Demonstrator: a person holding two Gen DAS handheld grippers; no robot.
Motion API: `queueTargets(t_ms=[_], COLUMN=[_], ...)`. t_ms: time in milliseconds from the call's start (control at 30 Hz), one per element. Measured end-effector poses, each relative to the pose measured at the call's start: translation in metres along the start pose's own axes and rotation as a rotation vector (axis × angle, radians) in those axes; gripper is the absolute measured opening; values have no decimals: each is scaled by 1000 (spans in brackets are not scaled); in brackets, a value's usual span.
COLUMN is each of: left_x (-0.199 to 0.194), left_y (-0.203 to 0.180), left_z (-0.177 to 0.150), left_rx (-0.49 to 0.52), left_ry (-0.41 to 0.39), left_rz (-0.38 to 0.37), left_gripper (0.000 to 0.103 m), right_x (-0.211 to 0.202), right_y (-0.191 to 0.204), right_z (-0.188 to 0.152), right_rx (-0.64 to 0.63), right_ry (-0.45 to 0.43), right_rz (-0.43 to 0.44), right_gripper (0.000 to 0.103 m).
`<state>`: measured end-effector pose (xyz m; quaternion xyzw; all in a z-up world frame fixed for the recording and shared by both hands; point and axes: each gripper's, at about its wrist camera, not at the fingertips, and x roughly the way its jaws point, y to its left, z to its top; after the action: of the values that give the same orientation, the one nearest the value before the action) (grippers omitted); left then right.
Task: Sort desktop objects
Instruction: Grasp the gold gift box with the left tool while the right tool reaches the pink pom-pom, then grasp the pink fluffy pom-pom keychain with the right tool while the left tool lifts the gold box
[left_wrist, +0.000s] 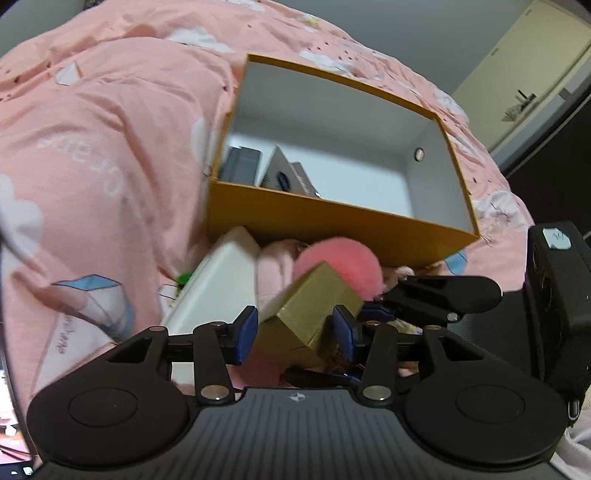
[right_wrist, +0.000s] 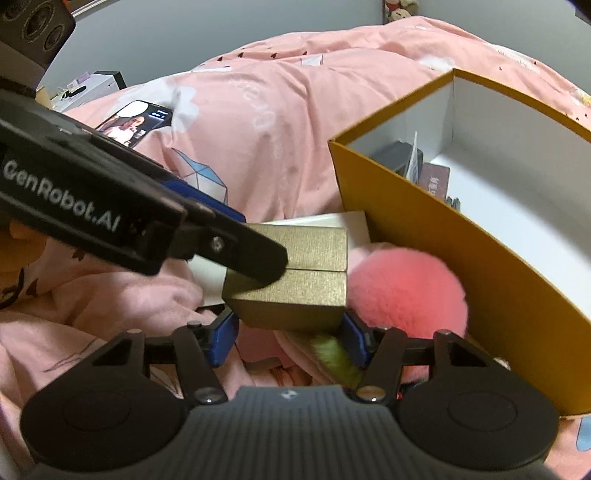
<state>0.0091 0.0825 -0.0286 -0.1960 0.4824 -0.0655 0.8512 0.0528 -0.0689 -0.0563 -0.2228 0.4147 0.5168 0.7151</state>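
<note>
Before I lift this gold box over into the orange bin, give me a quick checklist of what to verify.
1. The gold box sits between the right fingers: ok.
2. The right fingers press firmly on it: cannot tell; both pads are at its sides, but contact is unclear.
3. The left fingers are off the box: not ok; they straddle it.
4. Room in the bin: ok; its right half is bare and small items sit at the left.
5. The pompom is clear of the box: cannot tell; it lies right beside the box, by the bin's wall.
</note>
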Motion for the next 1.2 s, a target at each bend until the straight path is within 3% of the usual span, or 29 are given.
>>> queueTargets(t_ms=[333, 433, 667, 733, 933, 1200], left_x=[7, 8, 15, 19, 29, 40], left_y=[-7, -14, -35, -42, -54, -47], left_z=[-3, -3, 3, 4, 4, 15], left_rx=[22, 61, 180, 222, 345, 359], left_ry=[20, 18, 23, 34, 52, 94], left_rz=[-43, -29, 6, 31, 114, 79], left_gripper=[50, 50, 53, 59, 63, 63], right_x=[-23, -23, -22, -23, -23, -25], right_y=[-20, -22, -11, -10, -5, -7], right_z=[-17, -19, -18, -18, -17, -17], right_rx=[124, 141, 85, 78, 41, 52], right_ry=[-14, -19, -53, -68, -102, -91], right_rz=[-9, 16, 29, 26, 53, 26], right_gripper=[62, 53, 52, 52, 53, 54])
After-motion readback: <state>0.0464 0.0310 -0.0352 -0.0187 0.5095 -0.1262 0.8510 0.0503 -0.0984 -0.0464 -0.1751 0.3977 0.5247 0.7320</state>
